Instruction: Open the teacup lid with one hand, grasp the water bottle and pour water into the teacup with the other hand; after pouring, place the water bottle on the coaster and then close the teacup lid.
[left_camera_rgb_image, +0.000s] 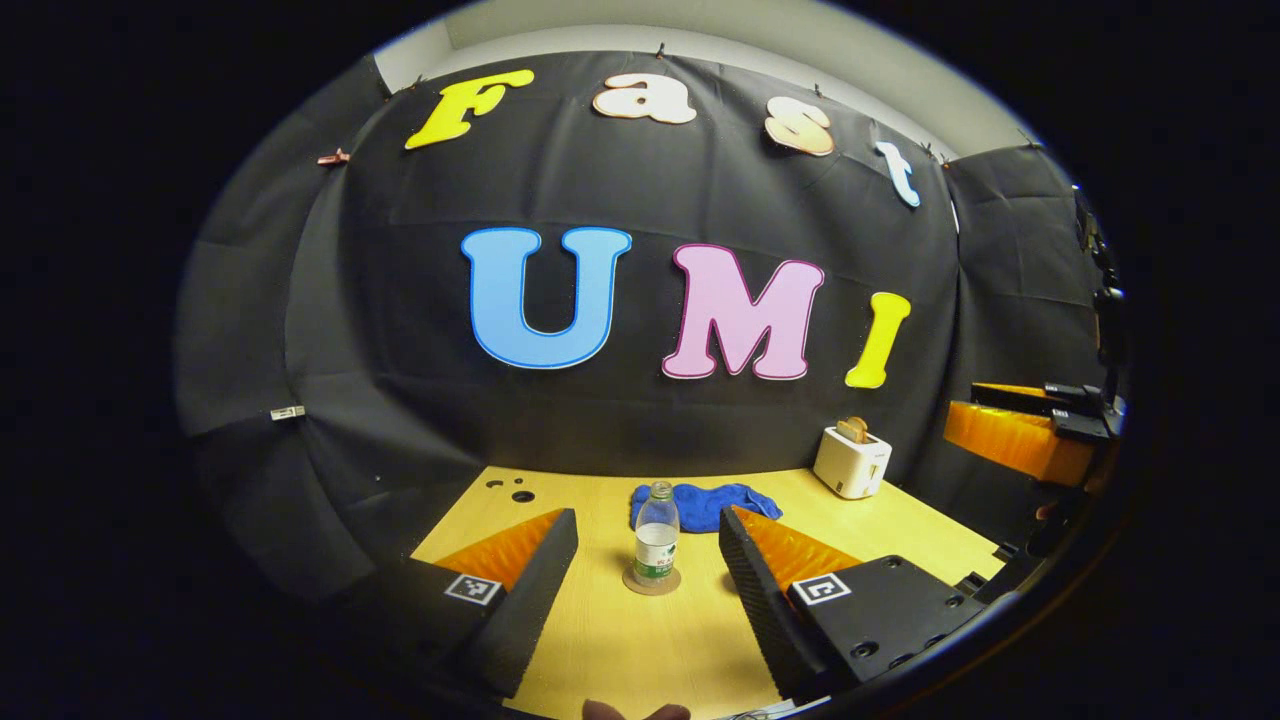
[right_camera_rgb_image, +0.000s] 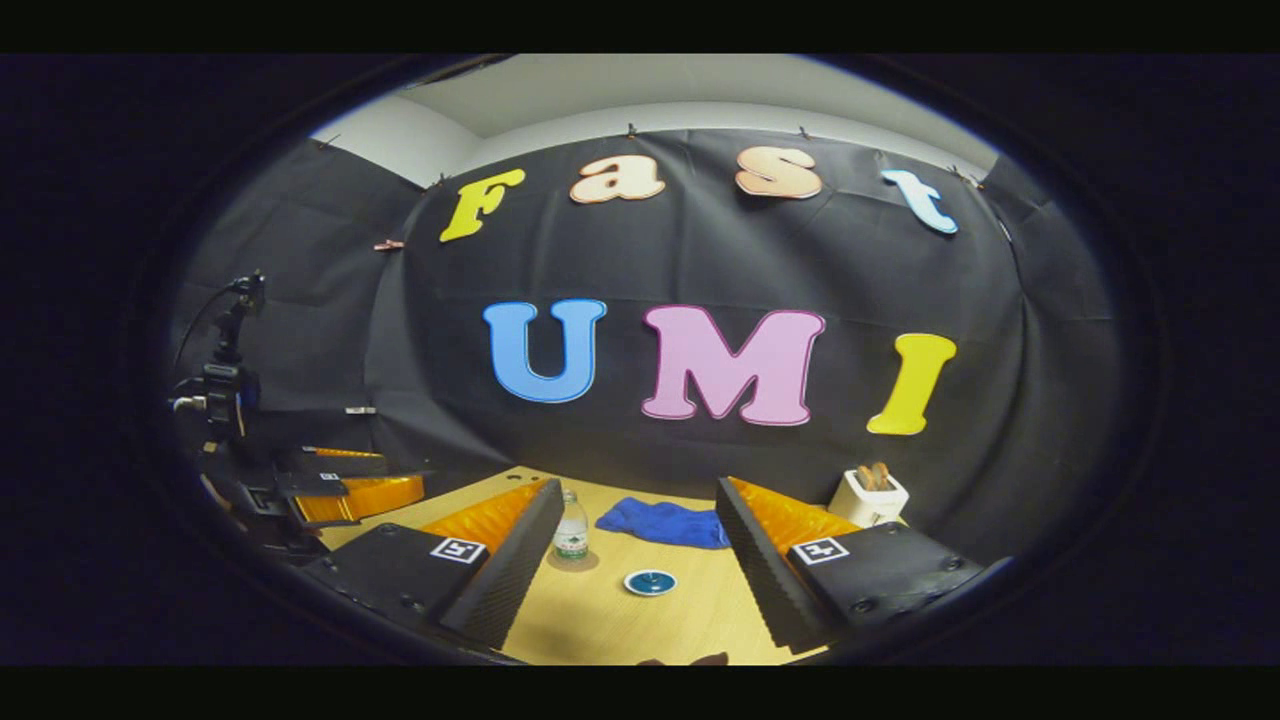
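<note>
At the far left of the right gripper view the left gripper hangs off the table's edge, and its own view shows its fingers spread wide, empty, with the water bottle framed between them but well ahead. That bottle is a small clear plastic cylinder with a pale label band and some water in it; it stands upright on a thin round coaster, flat and brownish, which suggests the pour is done or not begun — I cannot say which. Behind it a blue cloth, soft and crumpled, lies near the back of the pale wooden table, probably kept at hand for spills. Right of the bottle in the right gripper view sits a small round blue-rimmed thing, low and glossy with a centre knob; I judge it to be the teacup with its lid on, though it is too small to be sure. The right gripper is likewise spread open, holding nothing, its ribbed fingers bracketing bottle and cup. Farthest right, a boxy white toaster with bread in its slots stands against the wall, clear of the work.
</note>
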